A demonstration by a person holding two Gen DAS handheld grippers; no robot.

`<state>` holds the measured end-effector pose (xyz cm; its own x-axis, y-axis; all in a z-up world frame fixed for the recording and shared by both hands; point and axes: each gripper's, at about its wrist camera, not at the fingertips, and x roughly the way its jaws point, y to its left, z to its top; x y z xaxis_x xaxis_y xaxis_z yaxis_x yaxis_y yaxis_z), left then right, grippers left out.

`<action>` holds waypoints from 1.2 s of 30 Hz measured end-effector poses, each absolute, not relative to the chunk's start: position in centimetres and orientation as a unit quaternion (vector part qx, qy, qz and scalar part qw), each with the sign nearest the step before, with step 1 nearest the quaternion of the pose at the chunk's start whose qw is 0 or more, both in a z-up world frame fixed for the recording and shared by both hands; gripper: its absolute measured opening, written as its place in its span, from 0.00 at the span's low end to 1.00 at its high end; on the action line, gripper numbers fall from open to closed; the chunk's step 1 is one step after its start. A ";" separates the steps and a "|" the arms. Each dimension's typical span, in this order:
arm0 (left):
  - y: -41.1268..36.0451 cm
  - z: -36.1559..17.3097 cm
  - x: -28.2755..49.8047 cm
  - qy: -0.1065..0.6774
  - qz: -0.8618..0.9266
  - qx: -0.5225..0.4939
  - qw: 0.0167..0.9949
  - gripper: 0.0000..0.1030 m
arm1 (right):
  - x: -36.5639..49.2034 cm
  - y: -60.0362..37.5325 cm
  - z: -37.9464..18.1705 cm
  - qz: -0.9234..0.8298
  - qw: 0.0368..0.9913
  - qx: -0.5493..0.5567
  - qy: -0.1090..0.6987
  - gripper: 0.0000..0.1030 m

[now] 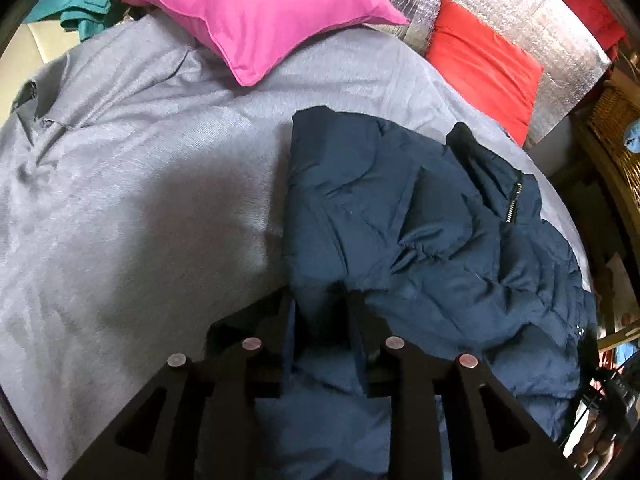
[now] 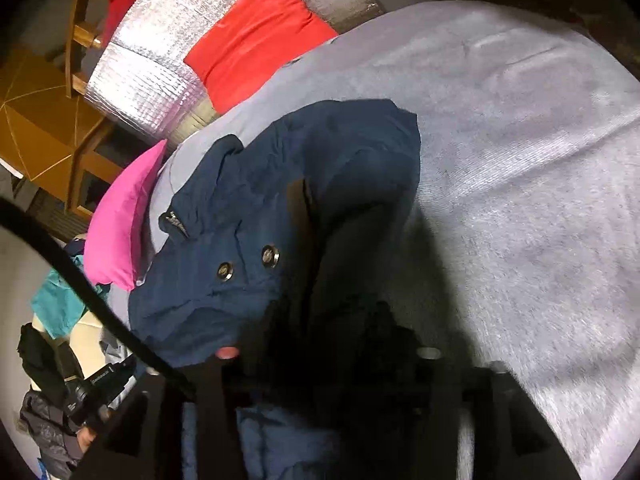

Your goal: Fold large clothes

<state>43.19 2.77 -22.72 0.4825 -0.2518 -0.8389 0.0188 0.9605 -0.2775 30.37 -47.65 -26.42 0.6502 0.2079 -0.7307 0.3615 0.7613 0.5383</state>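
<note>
On grey bedspread (image 1: 140,200), navy jacket (image 1: 420,220)

**Black gripper frames with bare metal pins**

The left gripper (image 1: 320,300) is matte black, with two flat fingers (image 1: 360,320) running forward from angular side arms. Triangular cut-outs pierce those arms, and four round, dull silver pin heads (image 1: 252,344) sit along the top. The right gripper (image 2: 320,320) has the same black build, mostly lost in shadow, with one pinkish round pin head (image 2: 227,353) catching light. A black cable (image 2: 92,280) curves across its left side.
</note>
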 end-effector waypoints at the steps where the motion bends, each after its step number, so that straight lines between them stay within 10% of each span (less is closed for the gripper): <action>1: 3.0 -22.4 42.6 0.496 -0.078 -0.112 0.858 0.32 | 29.8 -47.5 -26.0 -0.045 0.843 0.345 0.409 0.56; 22: 15.4 -23.3 20.3 0.447 -0.077 -0.141 0.880 0.60 | 9.8 -44.9 -22.6 0.016 0.881 0.379 0.282 0.70; 36: 11.8 -27.1 14.5 0.545 -0.134 -0.082 0.824 0.68 | -0.5 -40.7 -24.8 0.084 0.856 0.342 0.380 0.77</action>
<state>14.48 11.85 -27.09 0.3709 -0.3104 -0.8753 0.1323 0.9506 -0.2810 -0.52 -40.69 -24.79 0.6977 0.4035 -0.5919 0.1157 0.7519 0.6490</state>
